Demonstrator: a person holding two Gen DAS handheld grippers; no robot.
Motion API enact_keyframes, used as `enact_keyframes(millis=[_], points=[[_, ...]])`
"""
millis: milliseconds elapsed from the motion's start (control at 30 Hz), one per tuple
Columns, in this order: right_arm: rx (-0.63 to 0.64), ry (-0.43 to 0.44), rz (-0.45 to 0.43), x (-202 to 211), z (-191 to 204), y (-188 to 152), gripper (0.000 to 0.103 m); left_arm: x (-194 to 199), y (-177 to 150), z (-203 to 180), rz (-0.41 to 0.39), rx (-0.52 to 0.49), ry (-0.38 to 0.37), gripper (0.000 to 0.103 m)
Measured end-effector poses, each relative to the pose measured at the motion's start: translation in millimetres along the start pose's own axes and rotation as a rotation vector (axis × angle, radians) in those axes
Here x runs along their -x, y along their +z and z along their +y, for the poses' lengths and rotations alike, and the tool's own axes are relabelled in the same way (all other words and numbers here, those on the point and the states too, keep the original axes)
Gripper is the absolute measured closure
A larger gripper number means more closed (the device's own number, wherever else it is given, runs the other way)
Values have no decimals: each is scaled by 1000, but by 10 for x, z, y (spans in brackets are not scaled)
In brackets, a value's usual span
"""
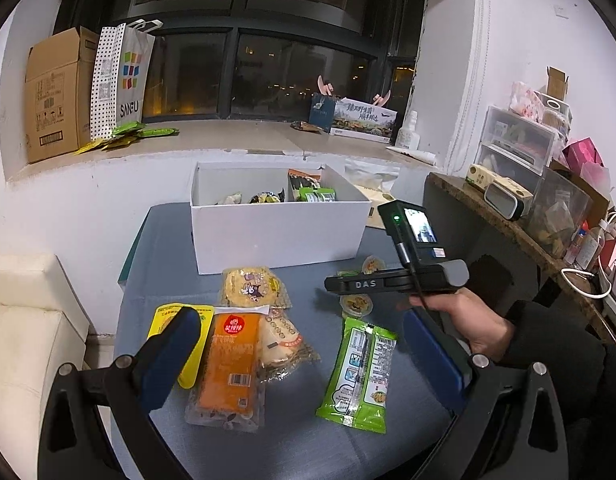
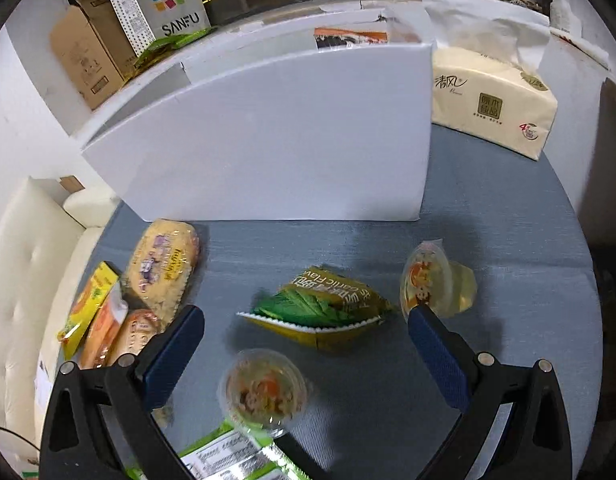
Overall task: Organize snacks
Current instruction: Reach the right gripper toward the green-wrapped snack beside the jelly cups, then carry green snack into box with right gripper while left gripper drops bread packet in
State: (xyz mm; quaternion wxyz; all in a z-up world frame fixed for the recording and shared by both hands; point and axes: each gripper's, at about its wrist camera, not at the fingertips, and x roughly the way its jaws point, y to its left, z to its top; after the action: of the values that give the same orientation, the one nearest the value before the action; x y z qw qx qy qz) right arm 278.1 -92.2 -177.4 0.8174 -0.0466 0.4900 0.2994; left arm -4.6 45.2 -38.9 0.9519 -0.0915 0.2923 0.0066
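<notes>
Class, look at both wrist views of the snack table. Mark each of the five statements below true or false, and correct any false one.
1. Both grippers, left and right, are open and empty. True.
2. The white box already holds some snacks. True.
3. The orange packet lies inside the box. False: it lies on the table.
4. The tissue pack stands left of the box. False: it is to its right.
5. The garlic packet lies between the right gripper's fingers. True.

Even indoor light, dark night window (image 1: 268,76), strong fisheye bending at black-vignetted edges, slight blur on nearest packets
</notes>
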Motion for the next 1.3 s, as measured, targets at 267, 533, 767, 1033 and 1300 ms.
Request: enact_keyframes(millis=[267, 533, 767, 1033, 1300], points=[[11, -24, 11, -111, 5, 12, 39, -79, -50, 27, 21, 3, 8, 0], [27, 37, -73, 194, -65, -22, 55, -287, -87, 111, 61, 18, 10, 0], [41, 134, -183, 768, -81, -113, 55, -780, 27, 209, 138, 28, 9, 0], [89, 181, -322, 1575, -3, -442, 55, -1911, 282, 322, 315, 31, 90, 0], [98, 218, -385, 1929, -50, -704, 55, -2678, 156, 526, 493, 115, 170, 5]])
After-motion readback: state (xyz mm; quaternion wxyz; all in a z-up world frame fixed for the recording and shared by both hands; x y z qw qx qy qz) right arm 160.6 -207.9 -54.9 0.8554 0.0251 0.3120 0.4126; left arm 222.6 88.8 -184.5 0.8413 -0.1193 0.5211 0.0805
